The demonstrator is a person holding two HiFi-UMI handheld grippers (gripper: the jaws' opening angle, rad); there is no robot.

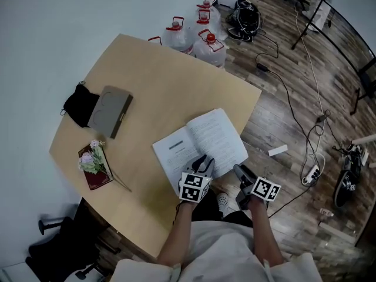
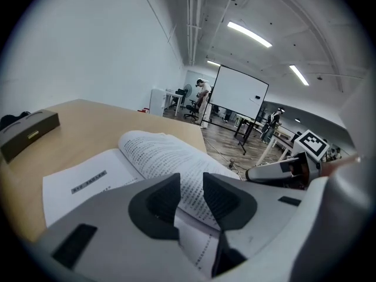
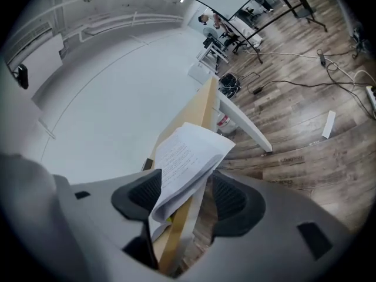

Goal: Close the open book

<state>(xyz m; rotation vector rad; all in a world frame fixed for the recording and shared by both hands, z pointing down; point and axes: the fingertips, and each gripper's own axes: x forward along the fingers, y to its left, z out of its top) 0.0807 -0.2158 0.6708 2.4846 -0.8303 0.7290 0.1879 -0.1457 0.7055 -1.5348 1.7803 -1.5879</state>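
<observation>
The open book [image 1: 200,141] lies flat near the front right corner of the wooden table [image 1: 153,75], white printed pages up. My left gripper [image 1: 204,162] hovers low over the book's near edge. In the left gripper view, its jaws [image 2: 191,184] stand a narrow gap apart, and the page [image 2: 153,151] shows through the gap with nothing pinched. My right gripper [image 1: 239,174] sits at the table's right edge beside the book. In the right gripper view it [image 3: 185,181] is open, and the book's curled right-hand pages [image 3: 185,148] and the table edge [image 3: 202,107] lie between its pads without being pressed.
A grey box [image 1: 111,110] and a black pouch [image 1: 79,104] lie at the table's left. A flower sprig on a red booklet [image 1: 94,164] is nearer the front. Water jugs [image 1: 200,31], cables and a power strip [image 1: 311,173] lie on the wood floor.
</observation>
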